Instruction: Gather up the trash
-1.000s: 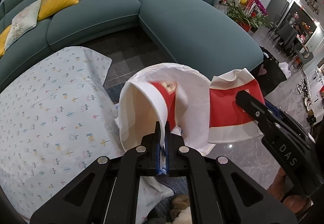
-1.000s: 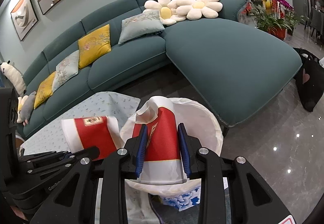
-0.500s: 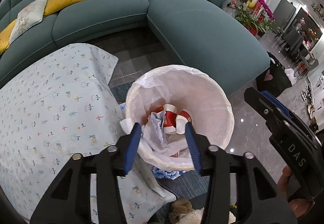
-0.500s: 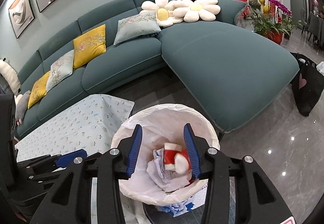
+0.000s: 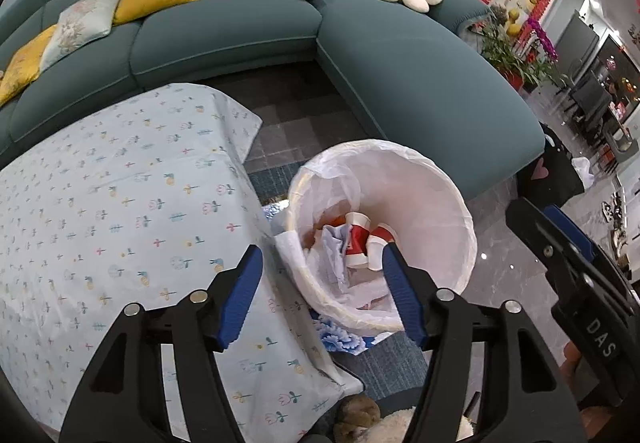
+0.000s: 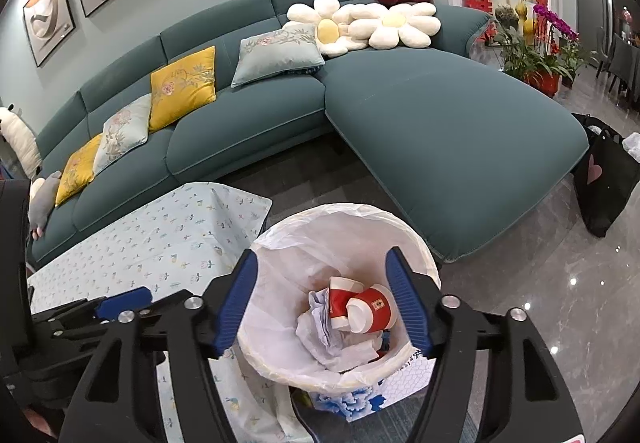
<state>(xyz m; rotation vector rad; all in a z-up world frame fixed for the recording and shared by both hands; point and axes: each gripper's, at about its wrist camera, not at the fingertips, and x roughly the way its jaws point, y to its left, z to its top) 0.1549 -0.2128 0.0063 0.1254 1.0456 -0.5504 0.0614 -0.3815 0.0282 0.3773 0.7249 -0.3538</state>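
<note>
A white-lined trash bin [image 5: 448,199] [image 6: 404,223] stands on the floor beside the table. Two red and white paper cups [image 5: 360,241] [image 6: 362,307] lie inside it on crumpled white paper [image 6: 320,331]. My left gripper [image 5: 322,263] is open and empty, above the table's corner and the bin's near rim. My right gripper [image 6: 320,267] is open and empty, above the bin. The right gripper shows at the right of the left wrist view [image 5: 560,255], and the left gripper shows at the left of the right wrist view [image 6: 120,303].
A table under a light floral cloth [image 5: 112,211] [image 6: 152,239] lies left of the bin. A teal corner sofa [image 5: 400,83] [image 6: 440,131] with cushions curves behind. A black bag [image 6: 604,179] stands on the glossy floor at the right. A blue-patterned box [image 6: 360,395] sits by the bin's base.
Both grippers opened and dropped their red and white cups into the bin. Both have since drawn back, the left one shifting over the table's corner.
</note>
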